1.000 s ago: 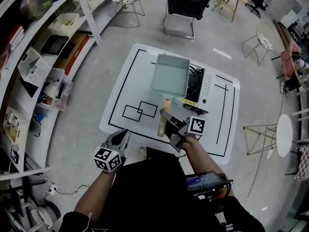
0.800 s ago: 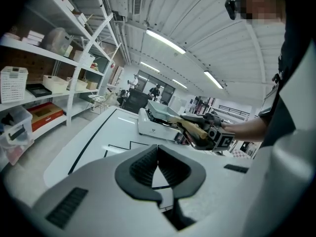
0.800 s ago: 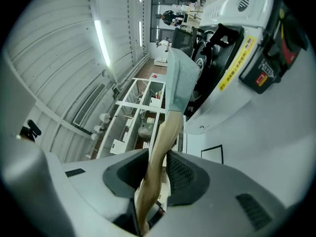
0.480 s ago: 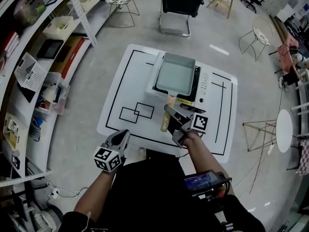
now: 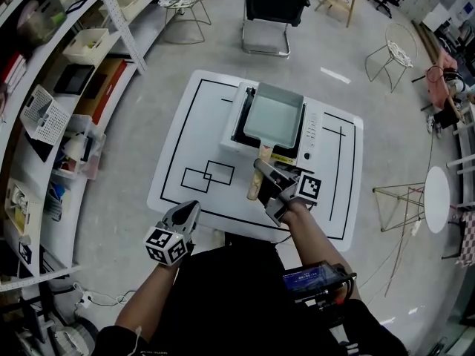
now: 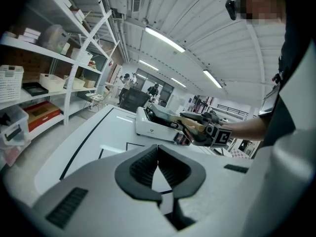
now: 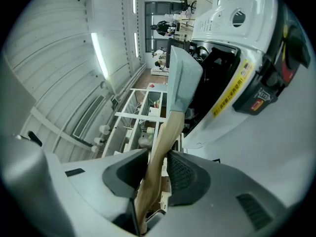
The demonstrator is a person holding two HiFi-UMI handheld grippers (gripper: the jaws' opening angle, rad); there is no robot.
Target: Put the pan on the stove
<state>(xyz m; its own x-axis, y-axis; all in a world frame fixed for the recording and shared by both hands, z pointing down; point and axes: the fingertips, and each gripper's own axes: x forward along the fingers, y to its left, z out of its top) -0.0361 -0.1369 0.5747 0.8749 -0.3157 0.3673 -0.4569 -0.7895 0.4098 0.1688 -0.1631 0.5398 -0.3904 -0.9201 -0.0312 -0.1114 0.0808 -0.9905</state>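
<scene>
Right gripper (image 5: 261,178) (image 7: 158,169): rolled onto its side and pointing level at the stove. It is closed on the pan's wooden handle, and both pads touch the wood. Its jaws have just eased open a little with the handle between them.
Handle (image 5: 254,188) (image 7: 165,137): light wood. It runs back from the pan through the jaws and sticks out past the stove's front edge, above the tabletop.
Pan (image 5: 273,117) (image 7: 180,78): pale grey-green and rectangular, over the stove's dark burner well. Whether its base rests on the grate cannot be told.
Stove (image 5: 315,132) (image 7: 222,23): a white portable unit on the tabletop, with its control strip to the right of the pan.
Left gripper (image 5: 190,211) (image 6: 158,169): jaw tips together with nothing between them. It is held low near the tabletop's near edge, well apart from the stove.
Tabletop (image 5: 193,124): white, marked with black lines and two overlapping outlined rectangles (image 5: 211,175).
Surroundings: shelving (image 5: 74,73) on the left and a black chair (image 5: 280,6) beyond the tabletop.
</scene>
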